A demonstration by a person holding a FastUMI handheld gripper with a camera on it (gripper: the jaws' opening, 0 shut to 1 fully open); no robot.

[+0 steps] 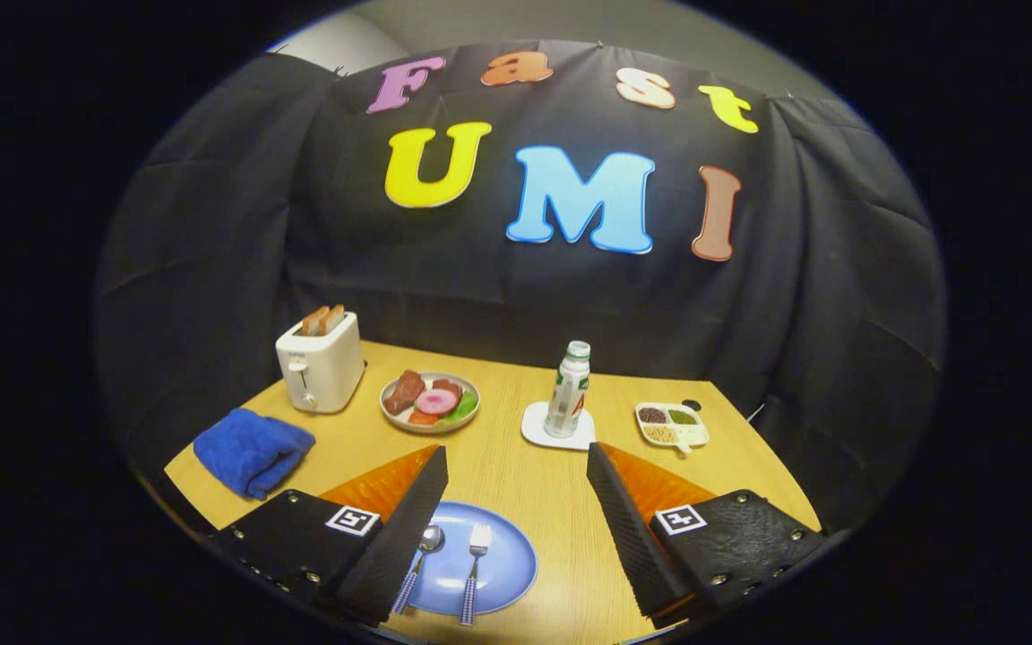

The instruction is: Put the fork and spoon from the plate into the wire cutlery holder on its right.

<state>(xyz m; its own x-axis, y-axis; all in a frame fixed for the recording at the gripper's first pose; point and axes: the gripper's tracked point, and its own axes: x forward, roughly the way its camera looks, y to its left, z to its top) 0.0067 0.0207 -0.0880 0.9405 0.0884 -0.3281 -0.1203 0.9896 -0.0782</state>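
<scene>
the gripper (pixel 516 528) hung high with fingers spread wide, likely lining up on the checked-handled metal fork (pixel 475 564) and spoon (pixel 422 557) lying side by side on the round blue plate (pixel 507 560).

A wooden table (pixel 516 466) carries everything. At its far left corner stands a toaster (pixel 321 363), with a blue cloth (pixel 252 451) nearer along the left edge. A food plate (pixel 430 402) sits mid-far, a bottle (pixel 568 390) on a coaster (pixel 557 428) beside it, and a divided dish (pixel 672 425) toward the right edge. A blue plate (pixel 498 564) lies at the near edge.

The gripper (pixel 516 466) hovers above with fingers spread apart.
</scene>
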